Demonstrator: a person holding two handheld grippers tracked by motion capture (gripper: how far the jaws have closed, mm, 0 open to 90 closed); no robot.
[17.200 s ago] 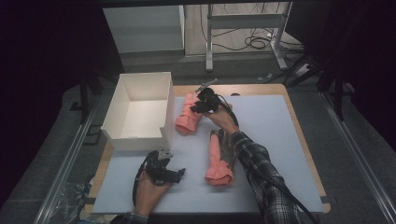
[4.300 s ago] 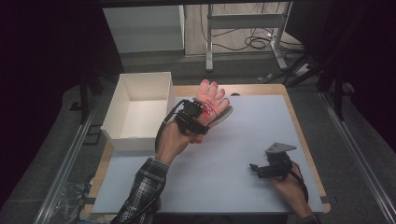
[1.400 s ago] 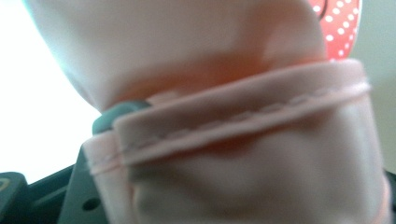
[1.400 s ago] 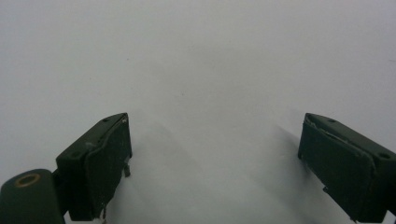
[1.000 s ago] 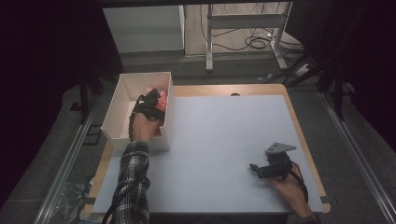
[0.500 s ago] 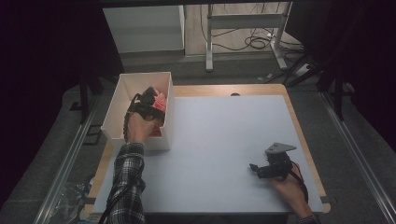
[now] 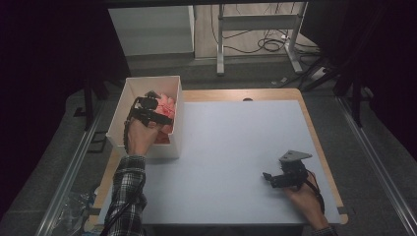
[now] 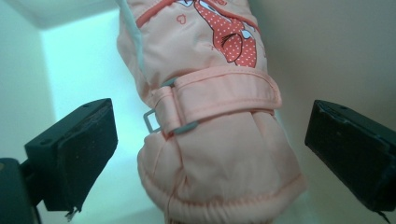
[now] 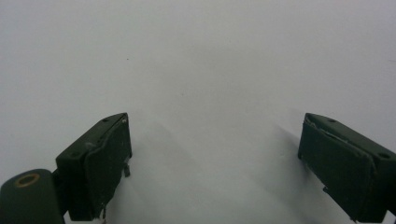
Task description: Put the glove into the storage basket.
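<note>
A pink padded glove [image 8: 219,154] with a strap, a grey buckle and a red dotted print lies inside the white box [image 7: 175,140] at the table's left. My left gripper [image 8: 210,140] is open, and the glove's cuff lies between its jaws without either pad touching it. In the high view this left gripper [image 7: 150,100] reaches down into the box, with pink fabric [image 7: 166,104] beside it. My right gripper [image 7: 269,178] rests low over the table near the front right. Its jaws are open, and between them the right gripper [image 9: 215,154] holds nothing but bare grey surface.
A pale grey mat [image 7: 236,142] covers the wooden table. The box's walls stand close on both sides of the left gripper. A white cabinet [image 7: 152,29] and a metal frame with cables [image 7: 255,24] stand behind the table on the floor.
The left hand has carried the pink glove from the table's back into the box; over the last second it has shifted only slightly. The right gripper has stayed in place.
</note>
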